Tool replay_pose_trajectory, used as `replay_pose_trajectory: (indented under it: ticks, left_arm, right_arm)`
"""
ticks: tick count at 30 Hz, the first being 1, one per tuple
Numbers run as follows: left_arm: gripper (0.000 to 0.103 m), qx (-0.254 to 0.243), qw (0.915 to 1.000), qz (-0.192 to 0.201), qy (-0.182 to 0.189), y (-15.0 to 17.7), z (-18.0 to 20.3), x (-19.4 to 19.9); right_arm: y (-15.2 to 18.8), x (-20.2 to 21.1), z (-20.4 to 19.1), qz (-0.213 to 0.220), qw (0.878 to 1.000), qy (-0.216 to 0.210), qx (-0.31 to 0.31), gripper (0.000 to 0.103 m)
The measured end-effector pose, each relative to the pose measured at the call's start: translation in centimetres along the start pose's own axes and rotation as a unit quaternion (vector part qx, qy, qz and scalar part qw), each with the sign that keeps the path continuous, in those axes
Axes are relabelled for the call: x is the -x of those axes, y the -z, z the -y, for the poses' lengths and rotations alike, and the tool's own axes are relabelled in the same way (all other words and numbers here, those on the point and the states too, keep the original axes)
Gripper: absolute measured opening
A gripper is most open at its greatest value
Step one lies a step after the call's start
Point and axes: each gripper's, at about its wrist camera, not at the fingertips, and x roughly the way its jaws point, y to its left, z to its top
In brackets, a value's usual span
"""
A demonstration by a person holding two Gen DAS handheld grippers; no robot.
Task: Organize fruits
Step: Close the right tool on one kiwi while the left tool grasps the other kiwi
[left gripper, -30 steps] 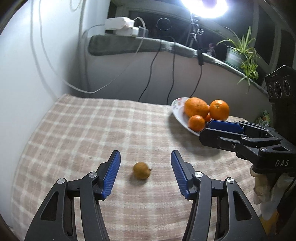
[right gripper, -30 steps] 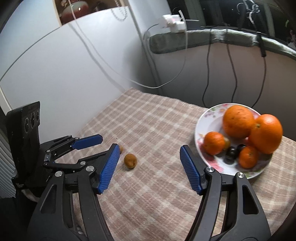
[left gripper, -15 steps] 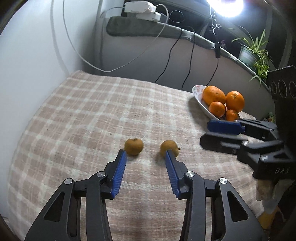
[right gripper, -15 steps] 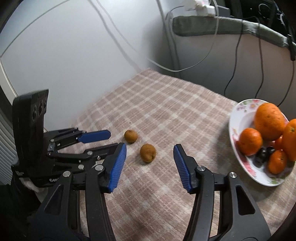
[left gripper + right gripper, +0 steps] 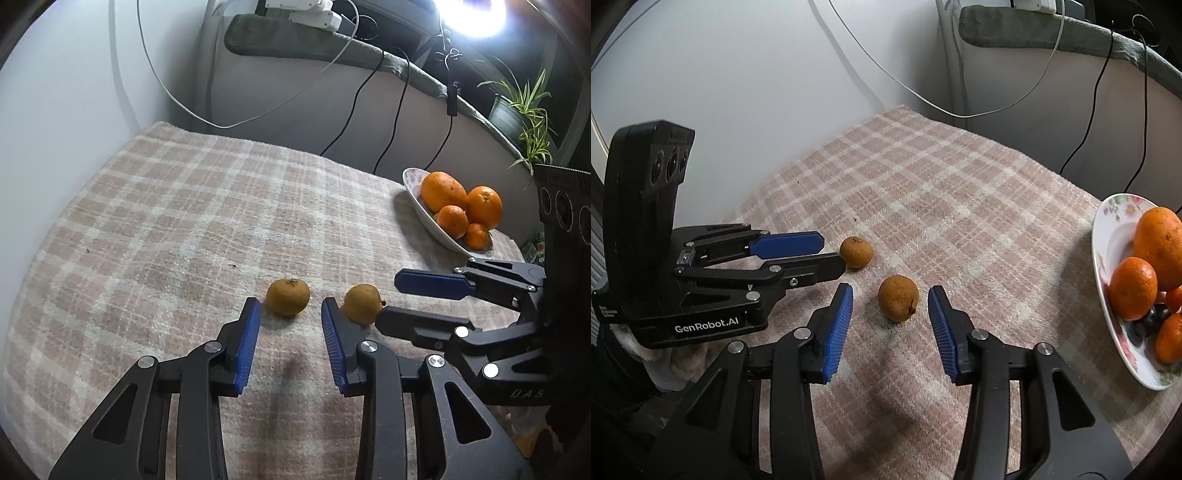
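Brown fruit (image 5: 898, 298) sitting between spread right gripper (image 5: 890, 295) pads, ungripped. Left gripper (image 5: 290, 314) likewise spread, nearing second fruit (image 5: 287, 296). Risking rolling either away by nudging off-centre.

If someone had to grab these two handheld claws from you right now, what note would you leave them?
Left gripper: open, empty, fingers lined up just short of the left brown fruit, not closed on it.
Right gripper: open, empty, fingers either side of the right brown fruit, not gripping.
Both brown fruits sit loose on the checked cloth, close together but apart.
The flowered plate on the right already holds several oranges and a few dark fruits.
Done: plate is partly filled.
Left: close on each brown fruit, probably carry both to the plate.
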Motion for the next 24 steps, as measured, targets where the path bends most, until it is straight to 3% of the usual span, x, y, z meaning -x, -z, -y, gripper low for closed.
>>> replay_pose_trajectory:
  ticks: [24]
  left_arm:
    - [0.027,-0.001,0.9997,-0.024,-0.004,-0.6,0.0,-2.5]
  right_arm:
    - [-0.2,-2.7,-0.4,-0.023,0.999,0.021,0.017,0.029]
